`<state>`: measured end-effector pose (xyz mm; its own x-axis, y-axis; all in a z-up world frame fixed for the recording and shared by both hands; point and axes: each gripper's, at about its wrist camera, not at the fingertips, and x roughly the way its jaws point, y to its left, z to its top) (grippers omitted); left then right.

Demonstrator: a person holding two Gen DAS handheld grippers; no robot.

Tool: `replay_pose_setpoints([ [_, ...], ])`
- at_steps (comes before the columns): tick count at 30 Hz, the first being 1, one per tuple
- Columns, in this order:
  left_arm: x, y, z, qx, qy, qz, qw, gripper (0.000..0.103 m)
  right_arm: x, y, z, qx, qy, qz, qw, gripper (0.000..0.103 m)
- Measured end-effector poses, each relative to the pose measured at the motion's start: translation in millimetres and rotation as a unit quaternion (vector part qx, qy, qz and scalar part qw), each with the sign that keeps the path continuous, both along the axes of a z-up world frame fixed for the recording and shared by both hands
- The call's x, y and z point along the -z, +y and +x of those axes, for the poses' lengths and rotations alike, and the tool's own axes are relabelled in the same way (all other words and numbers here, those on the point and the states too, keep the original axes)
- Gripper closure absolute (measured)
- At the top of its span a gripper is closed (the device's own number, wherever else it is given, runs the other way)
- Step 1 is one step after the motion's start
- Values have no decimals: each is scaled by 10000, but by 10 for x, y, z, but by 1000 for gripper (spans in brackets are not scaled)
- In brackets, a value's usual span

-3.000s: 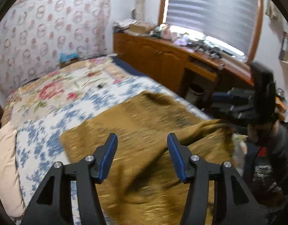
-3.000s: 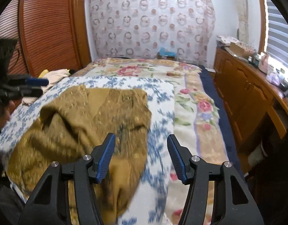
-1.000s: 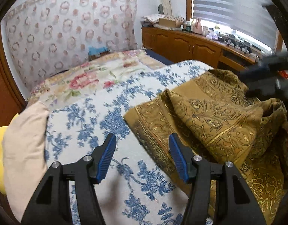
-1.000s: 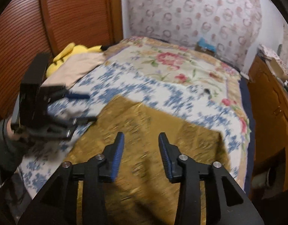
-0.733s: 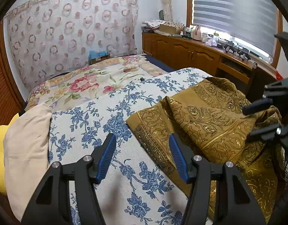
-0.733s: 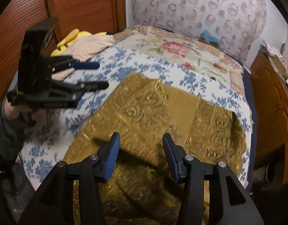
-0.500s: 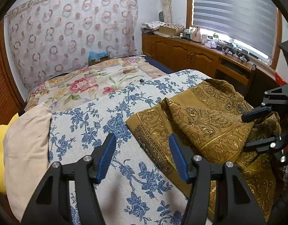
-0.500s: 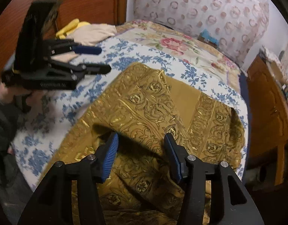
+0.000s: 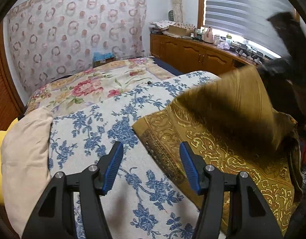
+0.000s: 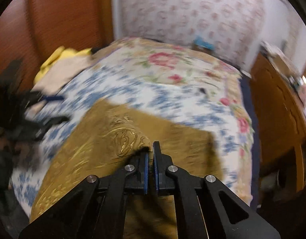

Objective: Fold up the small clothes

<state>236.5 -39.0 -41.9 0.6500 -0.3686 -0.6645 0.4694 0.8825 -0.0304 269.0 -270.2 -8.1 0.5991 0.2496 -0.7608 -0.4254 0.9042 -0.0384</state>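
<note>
A mustard-gold cloth point(image 9: 222, 139) with gold paisley print lies on the near right part of the bed. My right gripper point(image 10: 151, 151) is shut on a raised fold of this cloth point(image 10: 121, 137), lifting it; in the left wrist view that lifted part is a blurred flap, and the right gripper point(image 9: 282, 39) shows dark and blurred above it. My left gripper point(image 9: 151, 151) stands open just above the bedspread, at the cloth's left edge, with nothing between its fingers. It appears blurred at the left of the right wrist view as the left gripper point(image 10: 33, 107).
The bed carries a blue-flowered white spread point(image 9: 97, 123) and a pink-flowered quilt point(image 9: 89, 85) further back. A beige pillow point(image 9: 23, 149) and a yellow soft item point(image 10: 53, 59) lie at the left. A wooden cabinet point(image 9: 192, 51) with clutter runs under the window.
My right gripper has shut on a fold of the gold cloth and pulled it up and across. The left gripper has stayed where it was, still open.
</note>
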Motion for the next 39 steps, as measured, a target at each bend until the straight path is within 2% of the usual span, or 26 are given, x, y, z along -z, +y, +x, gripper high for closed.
replay_pose_setpoints([
  [2,15,-17,2,6,13,12,10000,45,-25,-259,203,335,67,90,9994,101],
  [3,21,-18,2,11,30,-1,10000,45,-3,-397,330,485,170,136,9986,98],
  [4,24,-17,3,12,41,-9,10000,45,60,-523,470,577,380,183,9974,91],
  [6,32,-32,-5,24,44,2,10000,45,191,-709,652,895,590,-21,9942,87],
  [9,48,-54,-12,69,66,18,10000,45,263,-920,726,1307,697,-44,9890,80],
  [11,57,-71,-15,90,82,39,9999,45,225,-983,656,1452,594,-1,9876,80],
  [14,69,-95,-20,121,94,60,9999,45,139,-940,478,1286,461,196,9904,79],
  [17,82,-99,-7,111,118,63,9998,45,27,-846,377,1231,256,183,9919,75],
  [21,88,-86,3,90,139,33,9999,45,-183,-801,296,1411,-235,-55,9897,71],
  [24,89,-87,2,102,139,28,9998,45,-295,-775,243,1442,-382,-53,9888,69],
  [30,77,-100,-15,150,112,2,9998,45,-239,-568,52,959,-166,73,9952,68],
  [39,32,-217,-110,218,41,57,9997,45,138,-128,-413,166,405,122,9990,67],
])
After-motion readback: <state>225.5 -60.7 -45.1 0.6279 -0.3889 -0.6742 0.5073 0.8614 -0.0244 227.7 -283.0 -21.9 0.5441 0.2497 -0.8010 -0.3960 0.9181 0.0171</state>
